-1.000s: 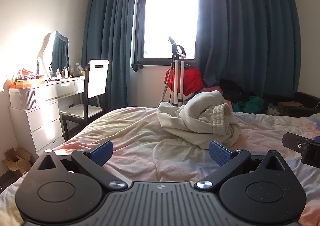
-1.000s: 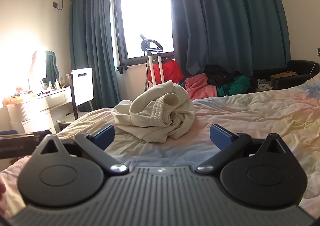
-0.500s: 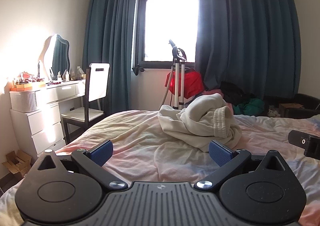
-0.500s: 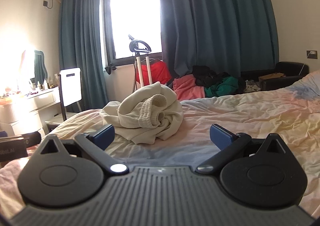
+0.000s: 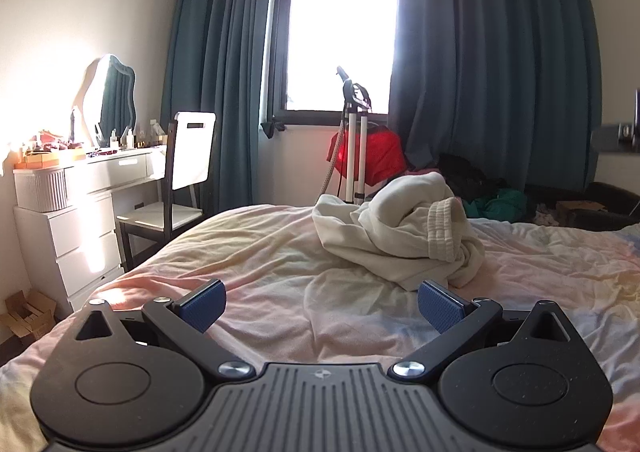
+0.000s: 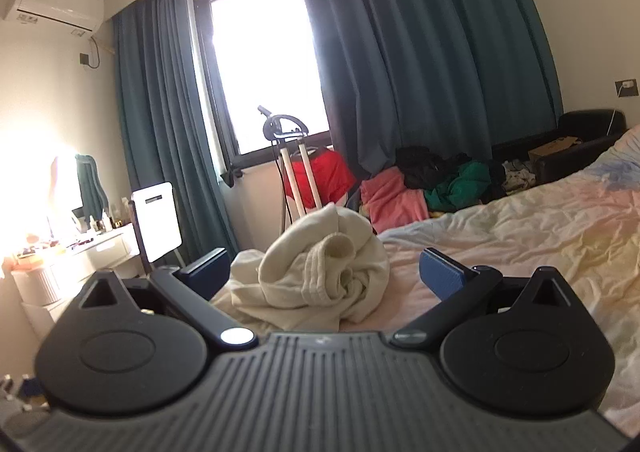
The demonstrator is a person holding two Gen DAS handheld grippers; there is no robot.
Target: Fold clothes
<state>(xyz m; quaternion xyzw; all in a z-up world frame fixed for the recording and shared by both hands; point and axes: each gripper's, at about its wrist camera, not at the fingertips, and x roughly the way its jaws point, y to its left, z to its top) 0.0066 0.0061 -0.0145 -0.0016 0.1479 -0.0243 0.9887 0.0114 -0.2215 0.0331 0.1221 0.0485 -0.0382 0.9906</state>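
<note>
Broadly, the wide bed with its wrinkled pastel pink-and-yellow sheet (image 5: 260, 252) fills the ground ahead of both pairs of fingers and carries the only piece of work. Beyond its far edge stand dark teal curtains (image 5: 492, 84) around a bright window, with a white garment steamer stand and a red cloth (image 5: 374, 160) below the sill; off past the left fingers is a white dressing counter with drawers (image 5: 80, 196) and a white-backed chair (image 5: 192, 156).

On the sheet lies a crumpled cream-white knit garment with a ribbed cuff (image 5: 400, 236), heaped in a loose mound. It sits ahead of the left gripper (image 5: 320, 306) and a little toward its right finger, clearly apart from the pads. From the right wrist the same garment (image 6: 320, 272) lies near, straight between the spread fingers of the right gripper (image 6: 328, 272); whether the pads touch it I cannot tell.

Both grippers stand wide open and hold nothing.

The garment looks soft, thick and light; it should sag and drape when lifted, not slip, and nothing about it is fragile. The tangle hides its outline, so a single pinch in the middle would probably raise the whole lump. A better hold is likely the ribbed cuff (image 6: 316, 280), which is firm and easy to find, with the other fingers taking an outer edge (image 5: 332, 224) to pull the cloth flat.
</note>
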